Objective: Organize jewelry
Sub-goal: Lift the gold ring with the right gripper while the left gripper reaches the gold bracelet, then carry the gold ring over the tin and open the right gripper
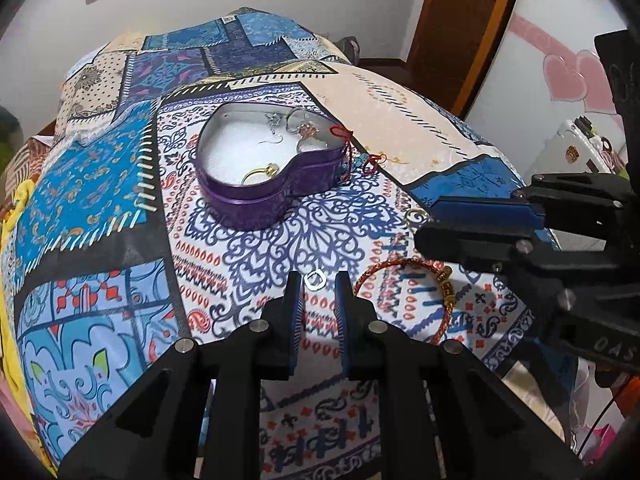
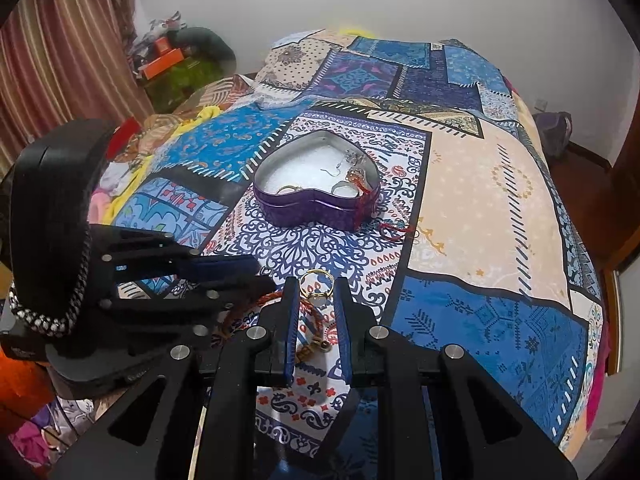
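A purple heart-shaped tin [image 1: 256,204] [image 2: 312,210] stands open on the patterned bedspread and holds a gold ring [image 1: 260,172], earrings and a silver ring. A red cord [image 1: 349,148] hangs over its right rim. My left gripper [image 1: 318,280] is open, with a small silver ring [image 1: 315,280] on the cloth between its fingertips. A red-and-gold bangle [image 1: 404,292] lies just to its right. My right gripper [image 2: 317,284] is open around a gold ring [image 2: 316,285] on the cloth; the bangle [image 2: 308,312] shows below it. Each gripper shows in the other's view [image 1: 476,220] [image 2: 224,276].
The bed [image 2: 480,200] fills both views; its right edge drops to a wooden floor. Clothes and boxes [image 2: 168,64] are piled at the far left by a striped curtain. A wooden door frame [image 1: 460,20] and white furniture [image 1: 576,148] stand to the right.
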Motion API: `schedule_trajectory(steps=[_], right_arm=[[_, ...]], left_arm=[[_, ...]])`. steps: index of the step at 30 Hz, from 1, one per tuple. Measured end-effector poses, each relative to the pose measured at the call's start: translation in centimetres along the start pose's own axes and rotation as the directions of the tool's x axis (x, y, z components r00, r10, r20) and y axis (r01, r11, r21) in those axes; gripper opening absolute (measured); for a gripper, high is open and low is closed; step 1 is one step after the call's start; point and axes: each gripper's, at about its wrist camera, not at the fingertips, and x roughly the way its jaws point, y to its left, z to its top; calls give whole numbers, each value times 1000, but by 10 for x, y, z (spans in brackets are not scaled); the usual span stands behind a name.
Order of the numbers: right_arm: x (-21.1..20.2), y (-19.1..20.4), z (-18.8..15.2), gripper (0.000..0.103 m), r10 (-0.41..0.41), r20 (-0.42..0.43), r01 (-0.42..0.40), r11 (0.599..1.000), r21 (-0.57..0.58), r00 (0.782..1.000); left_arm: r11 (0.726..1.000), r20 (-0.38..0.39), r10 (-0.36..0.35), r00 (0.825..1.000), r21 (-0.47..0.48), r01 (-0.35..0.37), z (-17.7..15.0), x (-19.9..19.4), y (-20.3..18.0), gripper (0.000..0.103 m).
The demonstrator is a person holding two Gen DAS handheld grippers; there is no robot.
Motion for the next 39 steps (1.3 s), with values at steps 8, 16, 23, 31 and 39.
schedule_trajectory(steps=[8,16,23,31,39], right_arm=[[0,-3,3,15,-10,5,10,1000,15,1000],[-4,-1,19,15,-15,47,14,1000,8,999],[-5,1,40,15,-17,94,17,1000,4,995],[10,0,60,15,-25,99,27,999,-18,995],[32,-4,68,15,-31,64,32,999,-25,998]], left_arm=[[1000,39,-7,999,-23,8,0,-2,7,9],[998,95,26,995,-57,-21,9,-23,23,9],[997,174,47,984,-70,-35,30,-47,38,9],[998,221,25,975,-63,-11,50,-53,43,9],[998,210,18,978,-65,-4,63,-38,47,9]])
